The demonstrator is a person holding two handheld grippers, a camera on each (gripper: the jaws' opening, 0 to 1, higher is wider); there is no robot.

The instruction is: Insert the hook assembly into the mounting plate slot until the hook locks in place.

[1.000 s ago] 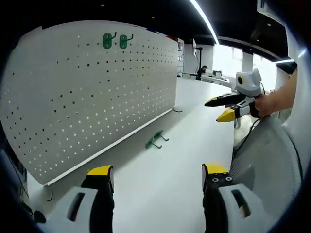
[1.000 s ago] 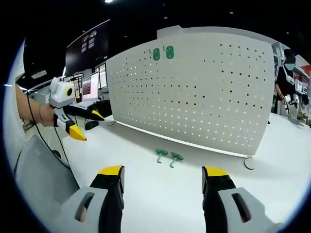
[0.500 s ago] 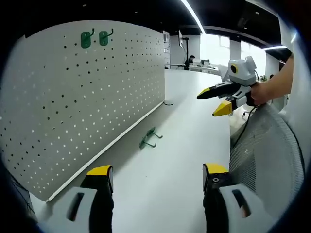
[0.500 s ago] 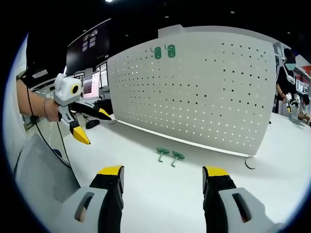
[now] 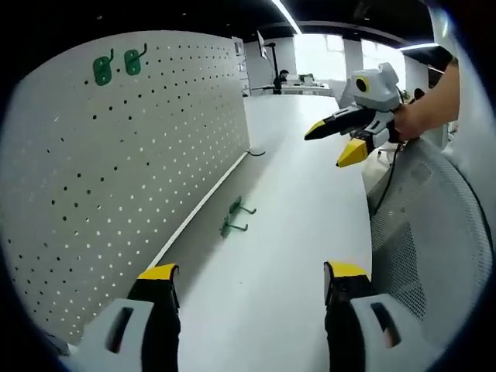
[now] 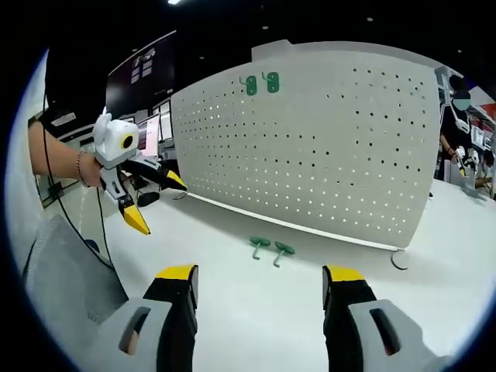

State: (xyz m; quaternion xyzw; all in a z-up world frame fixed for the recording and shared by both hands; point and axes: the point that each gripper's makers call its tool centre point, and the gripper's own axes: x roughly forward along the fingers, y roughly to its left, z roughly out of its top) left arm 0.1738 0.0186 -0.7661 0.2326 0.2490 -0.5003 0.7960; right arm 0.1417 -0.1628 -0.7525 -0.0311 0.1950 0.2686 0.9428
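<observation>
I see both my claws wide and holding nothing. The left gripper [image 6: 155, 203] hangs in air above the white table [image 6: 256, 310], the right gripper [image 5: 335, 145] too. Two green hooks [image 6: 270, 249] lie on the table near the foot of the pegboard [image 6: 333, 147], well apart from both claws. Two more green hooks [image 6: 259, 84] sit high on the pegboard
</observation>
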